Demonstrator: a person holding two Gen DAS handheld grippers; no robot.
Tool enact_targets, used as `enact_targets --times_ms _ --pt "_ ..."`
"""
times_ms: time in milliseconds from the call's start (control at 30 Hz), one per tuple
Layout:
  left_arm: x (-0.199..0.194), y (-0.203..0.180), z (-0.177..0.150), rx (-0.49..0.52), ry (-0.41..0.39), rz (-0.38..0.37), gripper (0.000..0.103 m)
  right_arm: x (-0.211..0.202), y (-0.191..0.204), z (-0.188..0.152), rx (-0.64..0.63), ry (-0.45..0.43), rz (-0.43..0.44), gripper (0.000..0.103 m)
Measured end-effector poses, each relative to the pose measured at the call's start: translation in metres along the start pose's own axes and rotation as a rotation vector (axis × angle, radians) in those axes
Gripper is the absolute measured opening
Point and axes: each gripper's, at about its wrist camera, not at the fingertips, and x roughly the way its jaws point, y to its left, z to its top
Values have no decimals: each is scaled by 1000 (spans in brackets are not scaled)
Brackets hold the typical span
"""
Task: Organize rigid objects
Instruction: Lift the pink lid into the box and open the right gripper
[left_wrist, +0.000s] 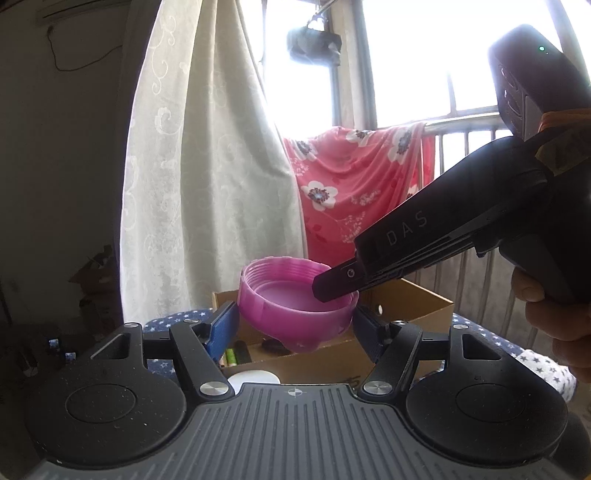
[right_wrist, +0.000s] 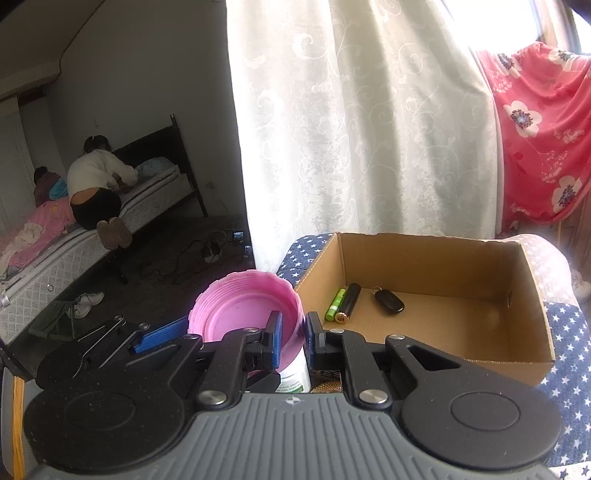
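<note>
The round pink plastic lid (left_wrist: 295, 295) hangs just near the open cardboard box (right_wrist: 436, 295), grasped across by the left gripper (left_wrist: 295, 321); the right gripper (right_wrist: 293, 328) pinches its rim.

The cardboard box (right_wrist: 436, 306) ahead of me lies open on top; its right floor is bare. A green battery (right_wrist: 335, 304), black tube (right_wrist: 349, 302) and key fob (right_wrist: 388, 301) crowd its far-left corner. The curtain (right_wrist: 362, 122) hangs just behind.
</note>
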Motion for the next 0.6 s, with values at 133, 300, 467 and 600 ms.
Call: enact_targets --times_ms 133,300,467,600 --pt "33 13 12 7 55 -21 68 24 -16 23 52 59 24 15" --pt "88 34 26 10 185 -94 68 68 -55 46 176 179 45 15" --pt "143 41 25 4 325 -156 68 110 -96 52 257 284 49 15" --pt "178 40 19 14 442 -184 68 138 -120 49 293 373 52 15"
